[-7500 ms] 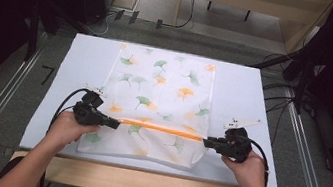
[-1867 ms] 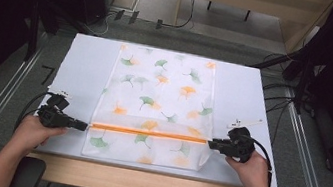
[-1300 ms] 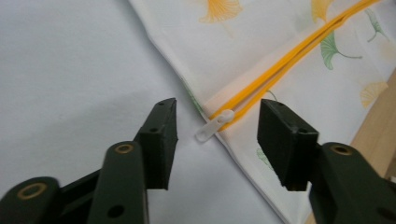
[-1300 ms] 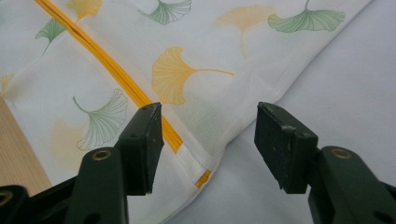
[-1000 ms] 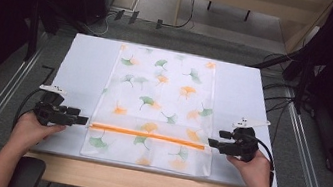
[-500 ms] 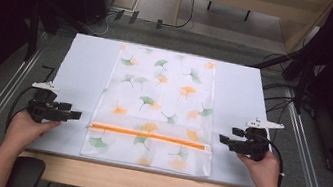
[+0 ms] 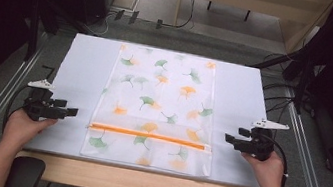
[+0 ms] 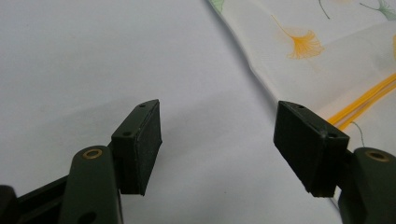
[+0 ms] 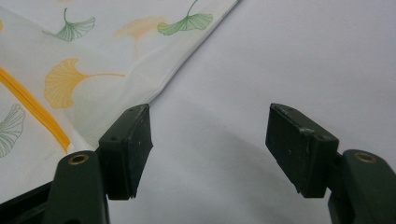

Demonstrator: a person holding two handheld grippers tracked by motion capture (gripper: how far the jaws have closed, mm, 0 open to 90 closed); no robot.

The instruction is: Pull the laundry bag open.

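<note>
On the table: white-covered table (image 7: 83, 60) with a flat, see-through bag (image 7: 158, 102) laid out in the middle, long side running near to far.
Bag look: white with green and orange ginkgo leaves printed all over, looks smooth, no big wrinkles I can spot.
Zipper: orange zipper (image 7: 147, 135) runs left to right across the bag's near part, a bit back from the near edge. Looks closed, but can't really say for sure.
Left gripper: left gripper (image 7: 72, 111) sits just off the bag's left edge, level with the zipper, not touching it. Held by the person's left hand (image 7: 28, 124) at the near left corner of the table.
Left tongs: wide apart, nothing between them. In the left gripper view the bag (image 8: 327, 56) edge lies beyond the one jaw, bare table between the pads.
Right gripper: right gripper (image 7: 228, 138) is near the bag's right edge, also level with the zipper, a small gap from it. Right hand (image 7: 264, 165) holds it.
Right tongs: wide too, empty, bare table between; bag (image 9: 93, 70) corner beyond the one jaw in the right gripper view.
</note>
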